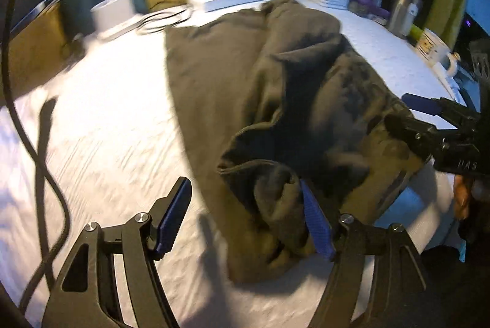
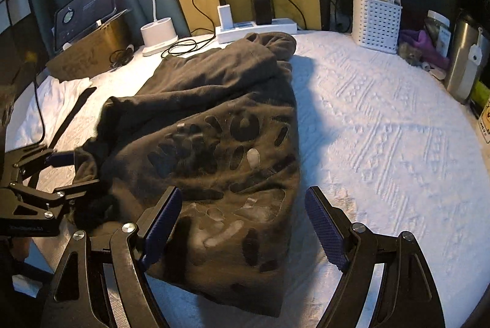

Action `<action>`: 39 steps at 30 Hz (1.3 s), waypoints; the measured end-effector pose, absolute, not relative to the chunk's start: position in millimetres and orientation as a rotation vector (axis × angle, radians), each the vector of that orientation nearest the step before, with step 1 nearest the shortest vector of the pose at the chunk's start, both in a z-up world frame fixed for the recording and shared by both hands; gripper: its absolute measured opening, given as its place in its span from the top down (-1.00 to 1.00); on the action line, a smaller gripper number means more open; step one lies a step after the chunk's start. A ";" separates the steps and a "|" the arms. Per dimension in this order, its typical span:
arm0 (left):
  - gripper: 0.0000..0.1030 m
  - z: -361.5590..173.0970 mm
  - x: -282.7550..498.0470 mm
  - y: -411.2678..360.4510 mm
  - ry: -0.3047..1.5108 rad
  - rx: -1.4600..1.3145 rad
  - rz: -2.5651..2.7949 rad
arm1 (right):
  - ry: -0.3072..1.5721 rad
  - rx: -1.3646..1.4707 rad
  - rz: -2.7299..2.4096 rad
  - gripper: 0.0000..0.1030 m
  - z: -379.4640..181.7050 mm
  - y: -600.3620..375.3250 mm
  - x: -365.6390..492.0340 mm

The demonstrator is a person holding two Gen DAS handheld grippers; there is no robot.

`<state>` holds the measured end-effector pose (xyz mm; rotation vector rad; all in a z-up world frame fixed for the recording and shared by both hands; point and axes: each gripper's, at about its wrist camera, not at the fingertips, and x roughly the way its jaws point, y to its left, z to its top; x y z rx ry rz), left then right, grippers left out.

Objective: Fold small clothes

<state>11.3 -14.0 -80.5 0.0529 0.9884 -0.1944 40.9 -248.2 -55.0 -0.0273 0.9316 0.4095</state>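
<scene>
A dark olive-brown shirt [image 2: 214, 119] with a worn print lies bunched and partly folded on the white textured table cover [image 2: 382, 129]. In the left wrist view the shirt [image 1: 232, 77] runs from the back of the table to my left gripper [image 1: 243, 182]. That gripper is open, its right finger [image 1: 315, 220] lying against a rumpled hem and its left finger over bare cover. My right gripper [image 2: 242, 190] is open wide, straddling the shirt's near printed corner without pinching it. Each gripper shows in the other's view: the right gripper [image 1: 399, 110] at the shirt's right edge, the left gripper [image 2: 82, 171] at its left edge.
Along the back stand a lit desk lamp [image 2: 159, 34], a power strip [image 2: 257, 31] with chargers and cables, and a white basket [image 2: 375, 21]. A steel flask [image 2: 462, 58] and a mug [image 1: 438, 52] are at the right. A screen on a cardboard box [image 2: 88, 52] is at the left.
</scene>
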 end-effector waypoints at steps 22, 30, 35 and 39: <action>-0.40 -25.8 70.6 -90.0 0.821 0.229 -0.284 | 0.881 0.064 0.360 -0.62 -40.8 -301.6 89.0; -0.39 -48.1 117.8 -147.6 0.865 0.355 -0.387 | 0.889 0.100 0.298 -0.62 -52.3 -333.0 114.0; -0.39 -67.3 141.0 -158.9 0.900 0.377 -0.382 | 0.891 0.112 0.261 -0.62 -56.7 -344.6 123.7; -0.35 -70.7 148.7 -157.7 0.894 0.372 -0.388 | 0.905 0.092 0.268 -0.62 -60.2 -346.4 132.1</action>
